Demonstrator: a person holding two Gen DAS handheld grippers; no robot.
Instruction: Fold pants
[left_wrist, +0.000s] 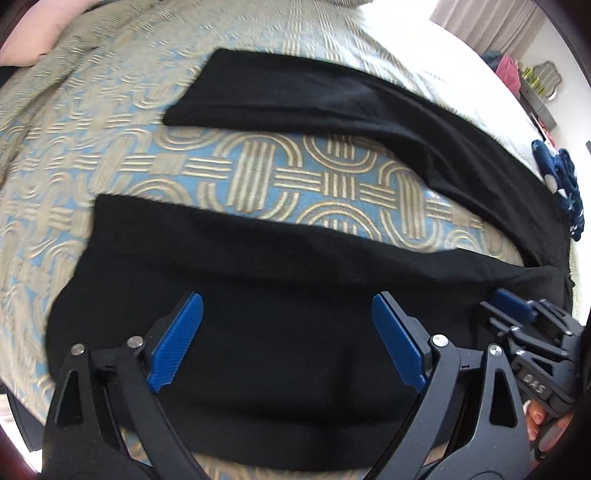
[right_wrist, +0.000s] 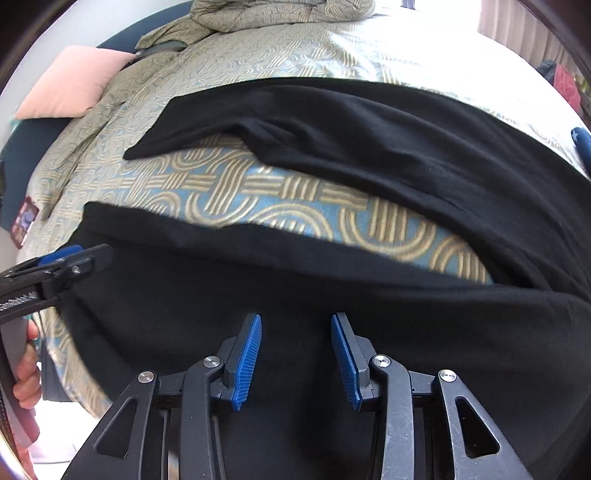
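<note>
Your left tongs (left_wrist: 288, 343) stand wide over the near leg (left_wrist: 258, 295) of the black pants (left_wrist: 369, 107), nothing between the pads; your right tongs (right_wrist: 295, 354) are narrower, gap open, pads not yet pinching cloth that I can see. The pants lie spread on the bed (left_wrist: 258, 170), legs splayed apart, bedspread showing between them; you look to be at the first grasp; next, pinch the near leg's edge with both tongs and carry it onto the far leg (right_wrist: 369, 147).
</note>
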